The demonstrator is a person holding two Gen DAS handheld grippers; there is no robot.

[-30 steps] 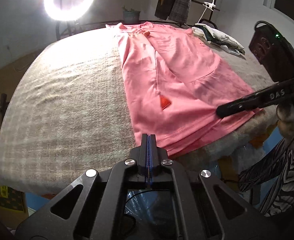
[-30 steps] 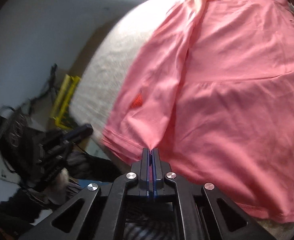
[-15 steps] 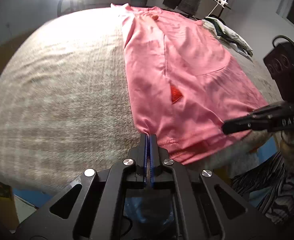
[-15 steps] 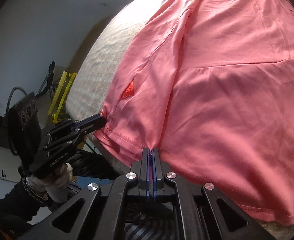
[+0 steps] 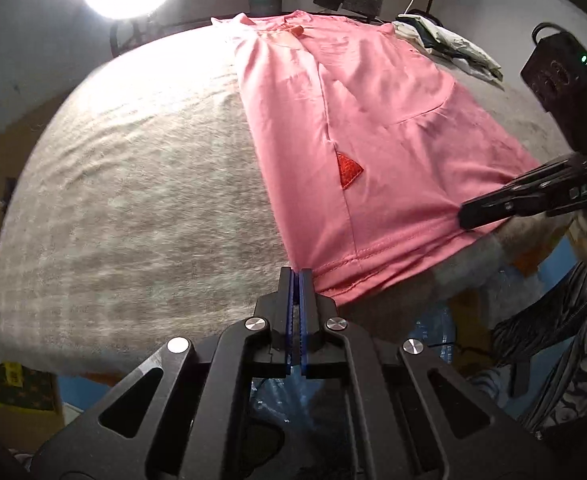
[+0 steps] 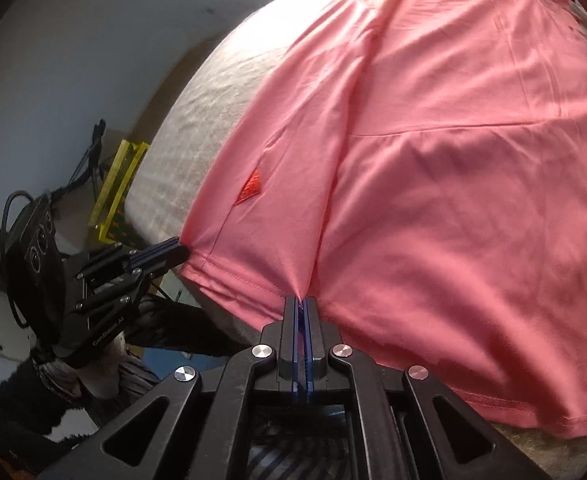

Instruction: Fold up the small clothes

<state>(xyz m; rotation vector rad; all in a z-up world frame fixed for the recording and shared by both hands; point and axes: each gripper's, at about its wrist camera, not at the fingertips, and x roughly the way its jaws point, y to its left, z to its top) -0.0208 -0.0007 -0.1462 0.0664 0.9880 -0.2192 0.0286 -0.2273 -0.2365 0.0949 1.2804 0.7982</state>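
Pink shirt (image 5: 373, 152) hem pinched by both hand-held grippers.

A wide surface (image 5: 141, 184) covered in a beige-grey, fuzzy woven blanket carries a long pink knit garment (image 5: 373, 128) lying flat and lengthwise on its right half. At the far right corner lies a small pile of folded pale clothes (image 5: 449, 46).

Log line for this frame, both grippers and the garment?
left gripper: shut on pink shirt hem corner | right gripper: shut on hem | shirt: flat on bed
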